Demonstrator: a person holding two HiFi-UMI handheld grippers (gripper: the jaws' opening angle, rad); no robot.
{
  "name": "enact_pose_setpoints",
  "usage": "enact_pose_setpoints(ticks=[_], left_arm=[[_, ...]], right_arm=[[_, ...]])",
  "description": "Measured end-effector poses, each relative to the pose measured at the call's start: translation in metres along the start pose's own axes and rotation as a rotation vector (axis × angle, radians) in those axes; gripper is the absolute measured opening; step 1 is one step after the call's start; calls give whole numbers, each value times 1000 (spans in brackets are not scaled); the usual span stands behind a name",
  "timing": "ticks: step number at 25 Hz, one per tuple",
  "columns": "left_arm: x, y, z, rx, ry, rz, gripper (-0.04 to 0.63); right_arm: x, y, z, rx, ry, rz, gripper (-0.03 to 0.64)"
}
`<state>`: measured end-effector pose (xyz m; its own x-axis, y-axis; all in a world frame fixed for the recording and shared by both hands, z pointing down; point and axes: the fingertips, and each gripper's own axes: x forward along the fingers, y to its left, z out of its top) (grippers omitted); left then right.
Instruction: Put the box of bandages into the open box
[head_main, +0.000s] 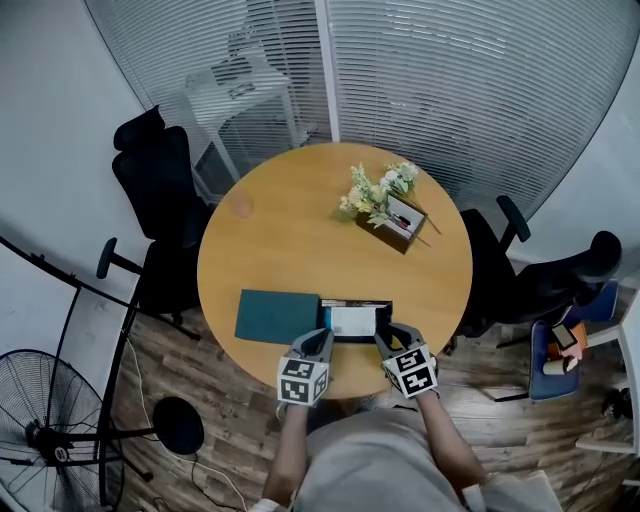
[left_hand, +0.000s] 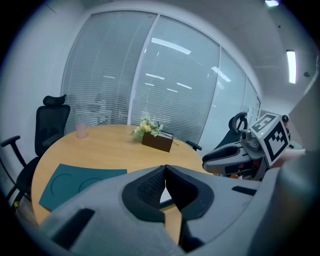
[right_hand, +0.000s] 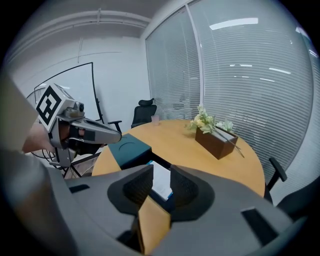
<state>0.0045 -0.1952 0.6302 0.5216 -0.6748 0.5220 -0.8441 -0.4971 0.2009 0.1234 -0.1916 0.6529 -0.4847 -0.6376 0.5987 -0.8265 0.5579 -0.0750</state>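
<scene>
The white box of bandages (head_main: 353, 321) lies inside the dark open box (head_main: 356, 304) at the table's near edge. A teal lid (head_main: 277, 316) lies flat just left of it. My left gripper (head_main: 322, 338) is shut and empty at the open box's near left corner; in the left gripper view its jaws (left_hand: 165, 172) touch, with a sliver of the white box (left_hand: 165, 196) behind them. My right gripper (head_main: 388, 335) is open at the near right corner. Between its parted jaws (right_hand: 161, 177) I see the bandage box (right_hand: 161, 184) lying beyond them.
A brown flower box (head_main: 390, 212) stands at the table's far right, and a pink cup (head_main: 240, 206) at the far left. Black office chairs (head_main: 160, 190) ring the round table (head_main: 300, 240). A floor fan (head_main: 40, 430) stands at the lower left.
</scene>
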Motion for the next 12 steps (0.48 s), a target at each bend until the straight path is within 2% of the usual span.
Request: enact_pose_setpoints(ticks=[12], left_arm=[[-1,0,-2,-6,-2,6,11]], right_arm=[[1,1,-2,7,-12,12,24]])
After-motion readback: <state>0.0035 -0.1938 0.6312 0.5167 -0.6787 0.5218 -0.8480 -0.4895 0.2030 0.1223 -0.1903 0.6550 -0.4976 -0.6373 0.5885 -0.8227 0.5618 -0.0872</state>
